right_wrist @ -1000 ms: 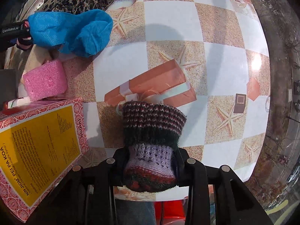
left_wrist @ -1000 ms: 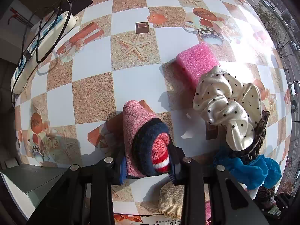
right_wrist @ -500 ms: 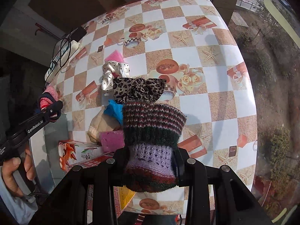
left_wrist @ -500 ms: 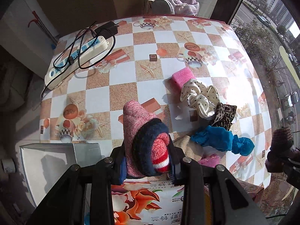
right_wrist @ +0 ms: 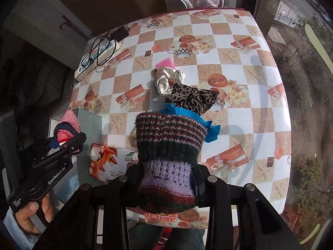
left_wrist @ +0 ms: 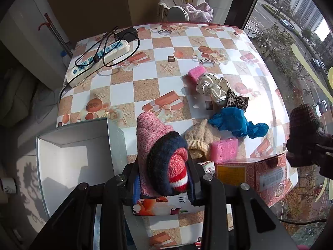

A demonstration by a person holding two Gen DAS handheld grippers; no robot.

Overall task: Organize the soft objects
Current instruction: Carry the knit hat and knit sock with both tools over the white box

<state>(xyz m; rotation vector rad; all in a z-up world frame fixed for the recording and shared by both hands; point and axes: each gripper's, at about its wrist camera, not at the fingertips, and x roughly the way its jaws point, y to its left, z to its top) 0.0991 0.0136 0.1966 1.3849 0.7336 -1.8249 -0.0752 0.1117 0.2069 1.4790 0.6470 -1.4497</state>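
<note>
Two knitted socks are off the table, one in each claw. The left gripper [left_wrist: 164,177] is clenched on a pink knitted sock with a navy band and red-and-white striped toe [left_wrist: 160,152], held above the near edge of the checkered starfish-print table [left_wrist: 124,91]. The right gripper [right_wrist: 166,179] is clamped on a dark striped knitted sock with a lilac middle band [right_wrist: 168,152], also raised over the near side of the table.

On the tabletop lie six soft things: two pink foam sponges (one far [left_wrist: 196,73], one near [left_wrist: 224,150]), one cream satin scrunchie with black dots [left_wrist: 210,87], one leopard-print scrunchie [left_wrist: 237,101], one crumpled blue fabric piece [left_wrist: 235,123] and one beige knitted piece [left_wrist: 197,137]. They cluster together, the scrunchies touching each other.

Around them: one white power strip with a coiled black cable [left_wrist: 97,60] at the far left corner, one open white box [left_wrist: 72,158] just off the table's left near corner, and two printed cartons along the near edge, a floral one [left_wrist: 166,206] under the left claw and a red patterned one [left_wrist: 260,175] beside it.

The middle-left and right parts of the table are bare. A person's hand [right_wrist: 31,210] grips the left tool's handle.
</note>
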